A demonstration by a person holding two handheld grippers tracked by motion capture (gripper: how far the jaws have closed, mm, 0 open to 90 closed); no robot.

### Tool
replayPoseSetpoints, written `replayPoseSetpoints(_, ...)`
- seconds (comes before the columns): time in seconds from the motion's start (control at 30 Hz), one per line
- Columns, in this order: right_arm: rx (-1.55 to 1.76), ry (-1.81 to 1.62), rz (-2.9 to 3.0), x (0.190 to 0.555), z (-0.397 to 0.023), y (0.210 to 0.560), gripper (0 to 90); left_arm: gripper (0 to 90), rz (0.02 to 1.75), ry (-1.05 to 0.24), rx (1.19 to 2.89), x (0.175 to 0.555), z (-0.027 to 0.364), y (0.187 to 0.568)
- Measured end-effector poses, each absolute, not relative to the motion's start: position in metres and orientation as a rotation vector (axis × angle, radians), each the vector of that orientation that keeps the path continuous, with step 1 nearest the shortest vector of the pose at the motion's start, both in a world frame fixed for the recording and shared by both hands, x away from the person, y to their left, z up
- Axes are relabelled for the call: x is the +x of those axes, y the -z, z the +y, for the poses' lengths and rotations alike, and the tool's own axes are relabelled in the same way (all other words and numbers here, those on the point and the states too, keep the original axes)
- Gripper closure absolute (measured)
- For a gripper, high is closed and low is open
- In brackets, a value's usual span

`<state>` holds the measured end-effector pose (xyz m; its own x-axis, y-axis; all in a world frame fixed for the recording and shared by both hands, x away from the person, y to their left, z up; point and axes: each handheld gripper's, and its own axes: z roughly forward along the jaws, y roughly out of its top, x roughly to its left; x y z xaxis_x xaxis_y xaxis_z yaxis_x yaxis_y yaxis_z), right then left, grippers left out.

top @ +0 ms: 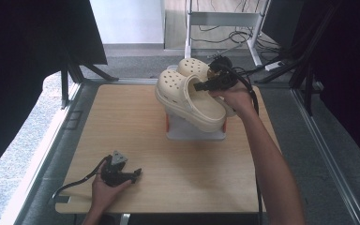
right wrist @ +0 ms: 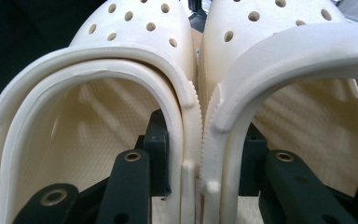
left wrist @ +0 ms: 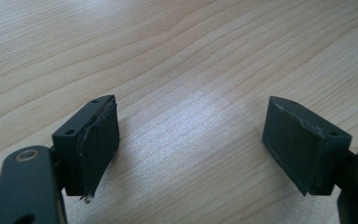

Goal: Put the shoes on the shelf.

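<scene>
Two cream clogs with holes in the toes are side by side, one nearer and one farther, over a grey block at the table's far middle. My right gripper reaches into their openings from the right. In the right gripper view one black jaw is inside each clog, and my right gripper is shut on the two adjoining side walls. Whether the soles touch the block I cannot tell. My left gripper rests near the front left of the table; my left gripper is open with only bare wood between its pads.
The light wooden table has bare room to the left of and in front of the block, which has an orange side. Black frames and curtains stand on both sides. Cables and a metal stand lie on the floor beyond the far edge.
</scene>
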<state>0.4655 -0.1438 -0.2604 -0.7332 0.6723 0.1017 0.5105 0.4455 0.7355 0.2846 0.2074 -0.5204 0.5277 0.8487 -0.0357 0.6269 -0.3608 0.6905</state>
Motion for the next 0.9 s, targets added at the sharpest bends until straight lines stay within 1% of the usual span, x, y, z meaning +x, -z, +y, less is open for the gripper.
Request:
replayPoseSetpoints(0.43,1.161,-1.12,2.4,0.496,-0.135,0.26,65.6,19.0,1.191,-0.434,2.11,0.285,0.208,0.52)
replayPoseSetpoints(0.9,1.266,-1.054,2.298,0.514,-0.126,0.262,65.5,19.4,1.19,-0.424,2.106,0.284,0.209,0.52)
